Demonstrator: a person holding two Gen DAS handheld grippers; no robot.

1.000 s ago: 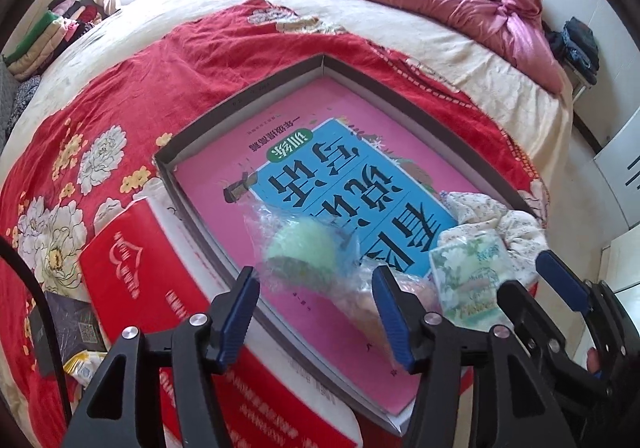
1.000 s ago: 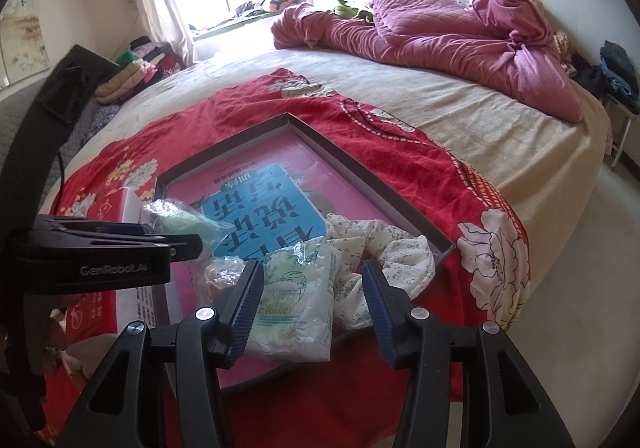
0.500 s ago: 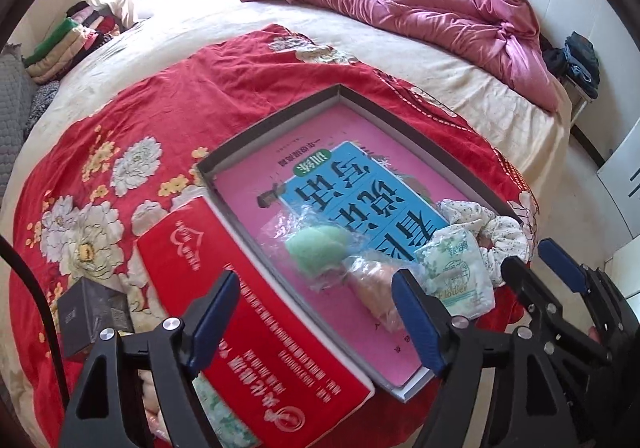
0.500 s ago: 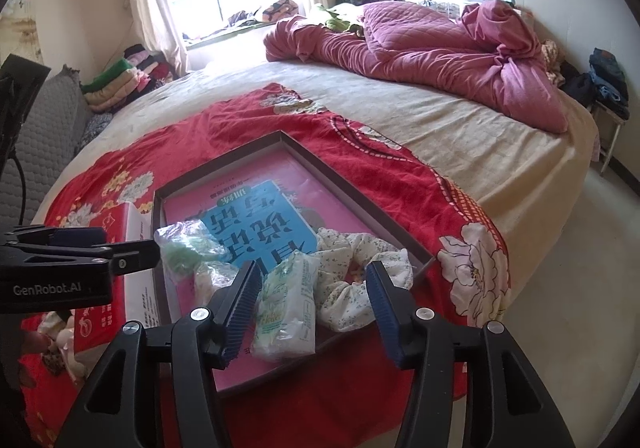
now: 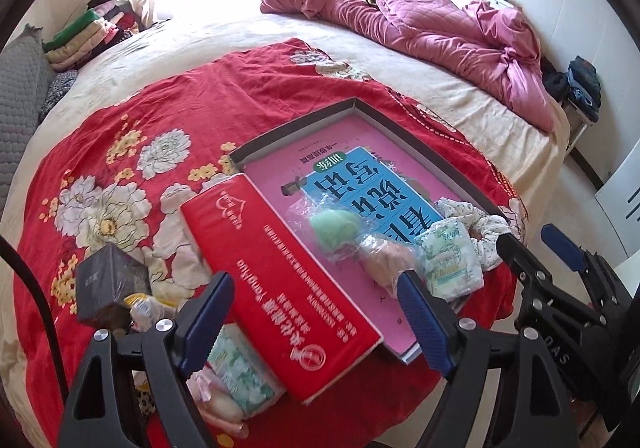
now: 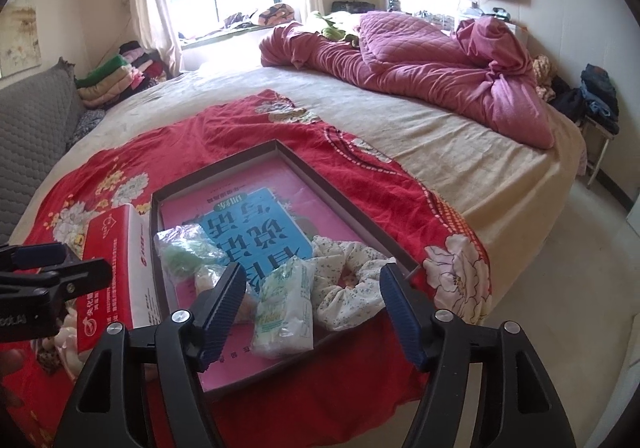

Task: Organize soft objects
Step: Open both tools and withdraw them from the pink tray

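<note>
A shallow dark tray lies on the red flowered cloth, with a blue book on its pink floor. Along the tray's near side rest a green sponge in a clear bag, a peach one in a bag, a white-green tissue pack and a floral scrunchie. My left gripper hangs above the red box, jaws opening, gripping nothing. My right gripper hovers over the tissue pack, jaws opening, pads off it.
A small black box and another tissue pack, beside pink soft things, lie left of the red box. A rumpled pink quilt fills the far bed. Folded clothes are stacked by the window. The bed edge drops off at right.
My left gripper pulled back and up from the bagged green sponge, and its jaws spread. The right gripper rose slightly and widened around the tissue pack, which stays in the tray.
</note>
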